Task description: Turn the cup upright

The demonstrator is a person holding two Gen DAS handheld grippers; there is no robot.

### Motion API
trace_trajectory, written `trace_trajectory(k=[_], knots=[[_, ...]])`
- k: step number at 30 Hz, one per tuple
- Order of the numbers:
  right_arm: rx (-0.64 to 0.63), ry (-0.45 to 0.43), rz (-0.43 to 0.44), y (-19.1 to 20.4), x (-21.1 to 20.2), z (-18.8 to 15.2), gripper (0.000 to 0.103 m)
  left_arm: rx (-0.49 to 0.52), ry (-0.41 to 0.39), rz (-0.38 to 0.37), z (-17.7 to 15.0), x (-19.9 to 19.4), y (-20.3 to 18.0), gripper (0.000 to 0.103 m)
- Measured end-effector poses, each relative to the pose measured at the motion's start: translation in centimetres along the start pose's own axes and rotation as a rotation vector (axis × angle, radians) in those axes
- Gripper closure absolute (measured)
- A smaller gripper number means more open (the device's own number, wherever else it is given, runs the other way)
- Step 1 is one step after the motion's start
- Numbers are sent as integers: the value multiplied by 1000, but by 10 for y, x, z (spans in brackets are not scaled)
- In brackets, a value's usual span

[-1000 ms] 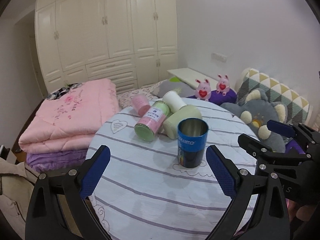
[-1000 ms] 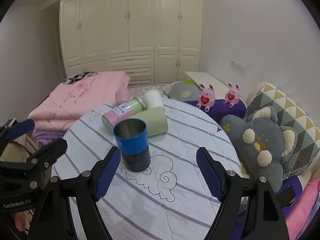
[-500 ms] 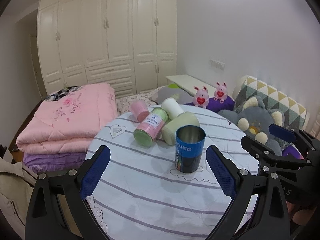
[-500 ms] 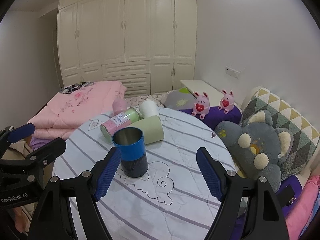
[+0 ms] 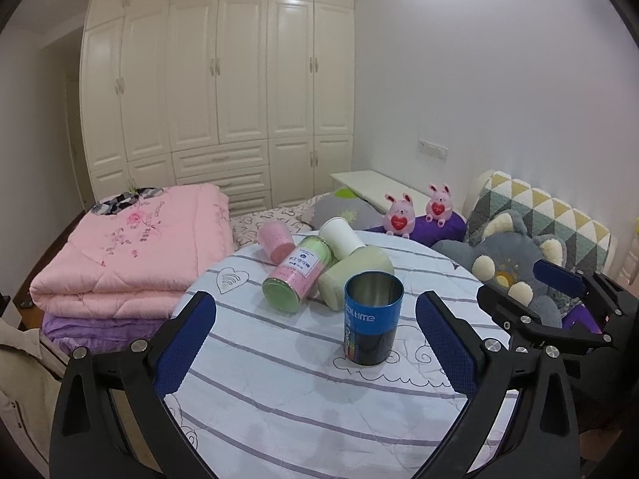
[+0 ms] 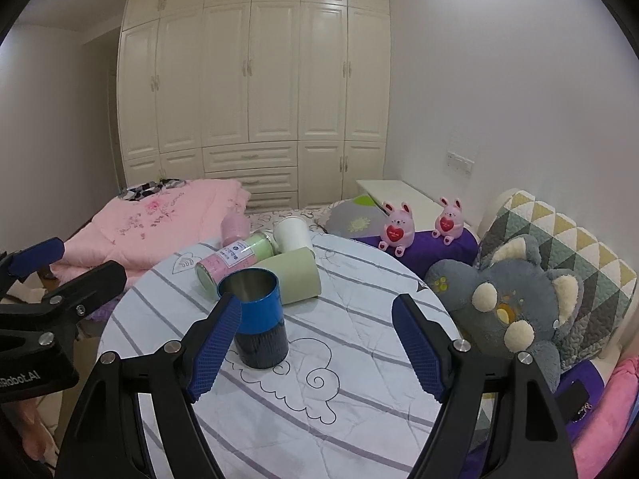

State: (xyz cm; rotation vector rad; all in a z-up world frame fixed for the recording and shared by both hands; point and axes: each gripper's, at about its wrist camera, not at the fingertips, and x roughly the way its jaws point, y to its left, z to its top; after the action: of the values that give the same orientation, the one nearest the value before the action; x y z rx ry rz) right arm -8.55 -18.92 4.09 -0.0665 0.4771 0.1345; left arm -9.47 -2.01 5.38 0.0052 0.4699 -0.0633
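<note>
Blue cup (image 5: 372, 317) stands upright, both tongs spread wide, touching nothing.

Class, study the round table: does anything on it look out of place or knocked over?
Yes. Behind the upright blue cup, four containers lie tipped on their sides in a huddle: a pale green cup, a pink-and-green canister, a white cup and a pink cup. Nothing looks spilled.

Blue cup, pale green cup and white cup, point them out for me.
blue cup (image 5: 371, 321), left wrist view, on its printed side wall.
pale green cup (image 6: 297, 275), right wrist view, on its side.
white cup (image 5: 343, 235), left wrist view, on its side.
</note>
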Motion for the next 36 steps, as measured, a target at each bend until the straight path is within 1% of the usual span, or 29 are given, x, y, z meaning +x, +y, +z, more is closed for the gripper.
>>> trace_trajectory(k=[12, 36], knots=[[-2, -42, -2, -3, 0, -5, 23, 16, -24, -3, -2, 5, -6, 1], [14, -15, -10, -8, 3, -10, 24, 41, -13, 12, -7, 10, -17, 1]])
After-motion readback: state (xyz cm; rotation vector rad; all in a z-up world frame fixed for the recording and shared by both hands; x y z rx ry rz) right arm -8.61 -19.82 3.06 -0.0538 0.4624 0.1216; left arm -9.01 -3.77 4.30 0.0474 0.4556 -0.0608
